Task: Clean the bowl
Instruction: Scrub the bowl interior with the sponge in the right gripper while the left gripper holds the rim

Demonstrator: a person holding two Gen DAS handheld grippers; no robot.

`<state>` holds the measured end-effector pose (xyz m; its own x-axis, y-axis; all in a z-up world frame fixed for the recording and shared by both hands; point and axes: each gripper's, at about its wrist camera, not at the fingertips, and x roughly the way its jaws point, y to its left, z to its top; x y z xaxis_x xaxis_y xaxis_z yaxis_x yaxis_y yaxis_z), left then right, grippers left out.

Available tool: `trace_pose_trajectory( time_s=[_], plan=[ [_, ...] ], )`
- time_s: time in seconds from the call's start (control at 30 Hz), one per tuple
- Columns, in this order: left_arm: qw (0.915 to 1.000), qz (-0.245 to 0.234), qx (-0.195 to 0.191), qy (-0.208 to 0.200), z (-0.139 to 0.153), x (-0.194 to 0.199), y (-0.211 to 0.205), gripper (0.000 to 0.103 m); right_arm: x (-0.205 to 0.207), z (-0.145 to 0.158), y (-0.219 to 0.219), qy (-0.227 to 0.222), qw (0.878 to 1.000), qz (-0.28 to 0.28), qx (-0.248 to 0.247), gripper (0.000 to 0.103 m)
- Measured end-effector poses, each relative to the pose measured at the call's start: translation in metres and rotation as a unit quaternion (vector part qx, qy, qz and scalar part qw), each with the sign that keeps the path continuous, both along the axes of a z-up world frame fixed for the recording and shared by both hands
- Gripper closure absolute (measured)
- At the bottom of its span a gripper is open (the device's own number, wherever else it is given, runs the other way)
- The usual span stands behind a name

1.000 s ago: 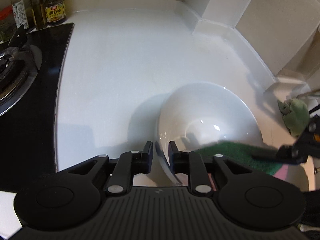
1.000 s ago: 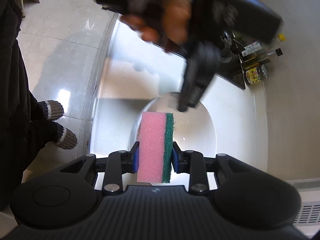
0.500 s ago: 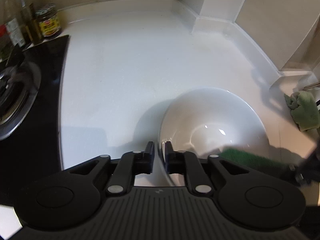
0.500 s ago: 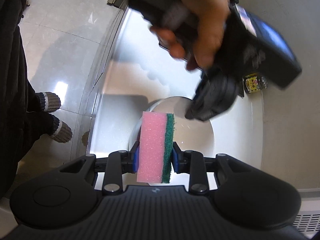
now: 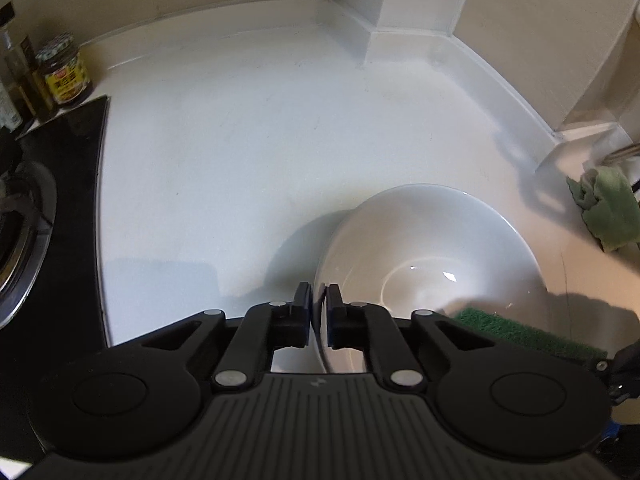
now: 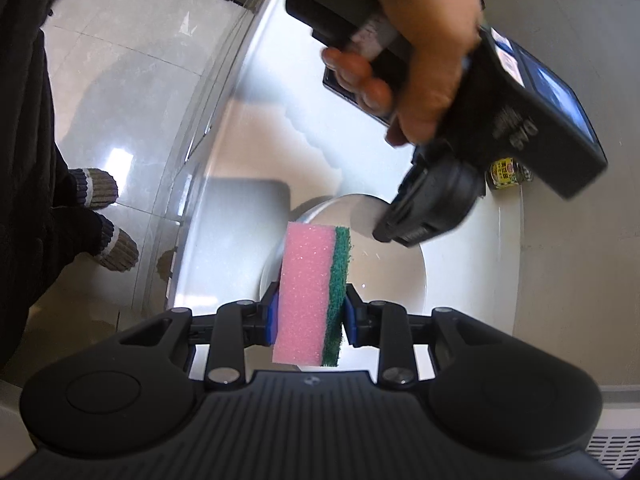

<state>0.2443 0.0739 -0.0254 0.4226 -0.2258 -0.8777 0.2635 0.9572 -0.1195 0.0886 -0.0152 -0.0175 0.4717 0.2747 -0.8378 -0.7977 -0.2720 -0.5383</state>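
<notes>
The left gripper points steeply down, its jaws having just closed onto the near rim of the bowl. A bare hand grips its handle. The right gripper pinches the sponge, tilted downward.

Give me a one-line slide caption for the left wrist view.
Left gripper, jaws just closed, pinches the white bowl's rim on the counter while the sponge's green side enters.

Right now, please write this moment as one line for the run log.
left gripper: just closed on white bowl rim | right gripper: shut on pink-green sponge, over bowl | scrubbing: not yet
</notes>
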Motion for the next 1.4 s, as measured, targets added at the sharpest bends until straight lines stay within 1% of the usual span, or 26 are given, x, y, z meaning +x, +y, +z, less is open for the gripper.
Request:
trace_pose_trajectory(
  time_s=[0.07, 0.17, 0.23, 0.3, 0.37, 0.47, 0.53, 0.6, 0.67, 0.73, 0.83, 0.9, 1.03, 1.1, 1.17, 1.23, 1.3, 1.4],
  plan=[
    [0.9999, 0.014, -0.004, -0.001, 0.003, -0.014, 0.005, 0.087, 0.002, 0.000, 0.000, 0.003, 1.000, -0.001, 0.001, 0.076],
    [0.9997, 0.020, -0.011, -0.002, 0.003, -0.034, 0.008, 0.085, 0.003, 0.000, -0.001, 0.004, 1.000, -0.001, 0.000, 0.076],
    [0.9999, 0.011, 0.002, -0.006, 0.000, -0.038, 0.005, 0.081, 0.003, 0.000, -0.002, 0.005, 1.000, 0.000, 0.000, 0.076],
    [0.9999, 0.009, 0.005, -0.004, -0.002, -0.032, 0.005, 0.084, 0.004, 0.001, -0.002, 0.007, 1.000, 0.000, -0.001, 0.076],
    [0.9999, 0.000, 0.010, -0.008, -0.004, -0.021, 0.007, 0.091, 0.005, 0.001, -0.002, 0.010, 1.000, 0.003, -0.002, 0.076],
    [0.9999, -0.009, -0.001, -0.005, -0.005, 0.003, 0.009, 0.096, 0.005, 0.004, -0.002, 0.014, 1.000, 0.004, 0.001, 0.076],
    [1.0000, -0.006, 0.001, -0.004, -0.005, 0.011, 0.005, 0.095, 0.007, 0.003, -0.001, 0.009, 1.000, 0.004, -0.004, 0.076],
    [1.0000, 0.002, 0.006, -0.006, -0.004, 0.009, 0.003, 0.095, 0.008, 0.003, -0.002, 0.009, 1.000, 0.002, -0.005, 0.076],
    [0.9998, 0.015, 0.002, -0.014, -0.001, -0.008, 0.009, 0.095, 0.008, 0.003, -0.002, 0.011, 1.000, 0.001, -0.005, 0.076],
    [0.9996, 0.024, -0.009, -0.015, 0.001, -0.024, 0.015, 0.090, 0.008, 0.003, -0.003, 0.012, 1.000, -0.001, -0.003, 0.076],
    [0.9993, 0.030, -0.019, -0.014, 0.000, -0.033, 0.021, 0.087, 0.008, 0.006, -0.003, 0.010, 1.000, 0.000, -0.003, 0.076],
    [0.9996, 0.025, -0.012, -0.010, -0.002, -0.028, 0.019, 0.087, 0.007, 0.006, -0.003, 0.008, 1.000, 0.001, -0.004, 0.076],
    [0.9997, -0.001, 0.015, -0.020, -0.001, -0.012, 0.008, 0.095, 0.003, 0.007, -0.003, 0.006, 1.000, 0.004, -0.002, 0.076],
    [0.9995, -0.012, 0.020, -0.021, -0.001, 0.000, 0.003, 0.098, 0.002, 0.006, -0.002, 0.003, 1.000, 0.002, -0.001, 0.076],
    [0.9995, -0.017, 0.020, -0.017, -0.001, 0.012, -0.002, 0.098, 0.003, 0.004, -0.002, -0.002, 1.000, -0.002, -0.002, 0.076],
    [0.9995, -0.012, 0.024, -0.014, -0.001, 0.012, -0.003, 0.097, 0.006, 0.004, -0.002, -0.002, 1.000, -0.007, -0.002, 0.076],
    [0.9996, -0.004, 0.024, -0.011, 0.001, 0.003, 0.000, 0.097, 0.008, 0.005, -0.002, 0.003, 1.000, -0.009, 0.000, 0.076],
    [0.9999, 0.011, 0.011, -0.005, 0.002, -0.016, 0.010, 0.091, 0.009, 0.005, -0.003, 0.006, 1.000, -0.007, 0.002, 0.076]
  ],
)
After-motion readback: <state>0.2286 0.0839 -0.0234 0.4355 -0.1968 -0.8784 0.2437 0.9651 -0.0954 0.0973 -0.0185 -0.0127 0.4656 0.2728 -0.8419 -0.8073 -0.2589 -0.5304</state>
